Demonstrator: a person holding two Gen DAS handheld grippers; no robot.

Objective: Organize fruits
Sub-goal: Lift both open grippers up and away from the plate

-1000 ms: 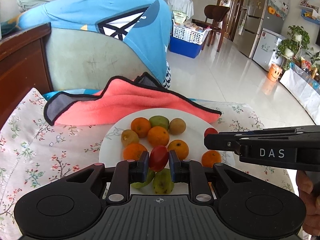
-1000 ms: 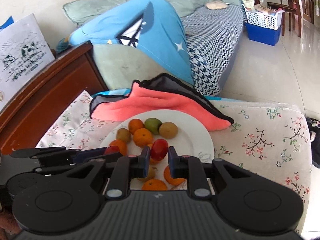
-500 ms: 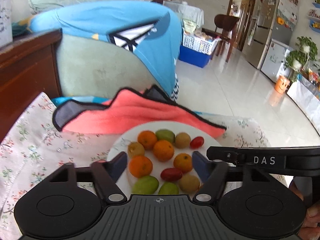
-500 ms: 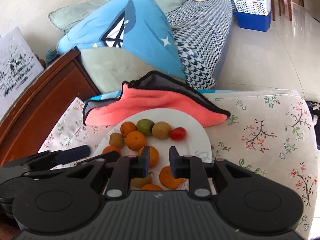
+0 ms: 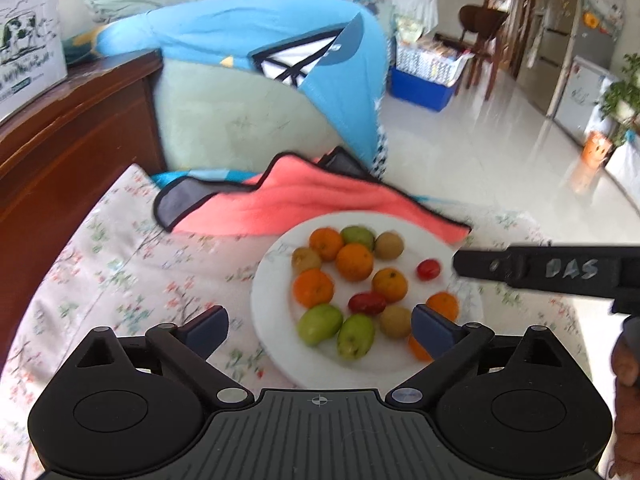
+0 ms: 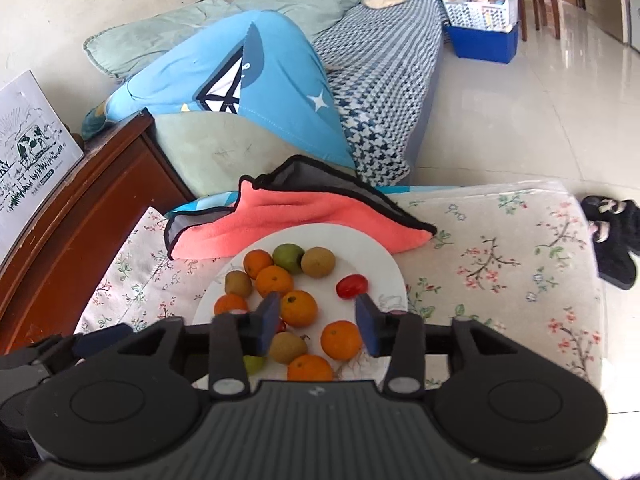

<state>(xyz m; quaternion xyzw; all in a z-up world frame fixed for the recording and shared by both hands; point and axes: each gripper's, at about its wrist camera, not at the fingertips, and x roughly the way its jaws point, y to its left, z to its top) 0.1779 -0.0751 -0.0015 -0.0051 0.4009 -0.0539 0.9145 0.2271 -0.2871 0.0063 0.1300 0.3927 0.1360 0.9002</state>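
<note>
A white plate (image 5: 264,320) on the floral cloth carries several oranges, green fruits, brown fruits and two small red fruits. One red fruit (image 5: 367,303) lies mid-plate, the other red fruit (image 5: 429,269) near the right rim. My left gripper (image 5: 320,326) hovers over the plate's near edge, its jaws opening wide with nothing gripped. In the left wrist view my right gripper (image 5: 460,261) reaches in from the right. My right gripper (image 6: 317,322) has its jaws opening above an orange (image 6: 299,308), pads off it. The red fruit (image 6: 351,285) rests just beyond its right finger.
A coral towel (image 5: 320,204) with black trim lies behind the plate. A dark wooden cabinet (image 6: 80,216) stands to the left, a sofa with a blue garment (image 6: 256,80) behind. Black slippers (image 6: 612,236) sit on the tiled floor past the cloth's right edge.
Each gripper was shut on a red fruit; both have let go and opened. The two red fruits now lie on the plate. Both grippers have drawn up and back a little.
</note>
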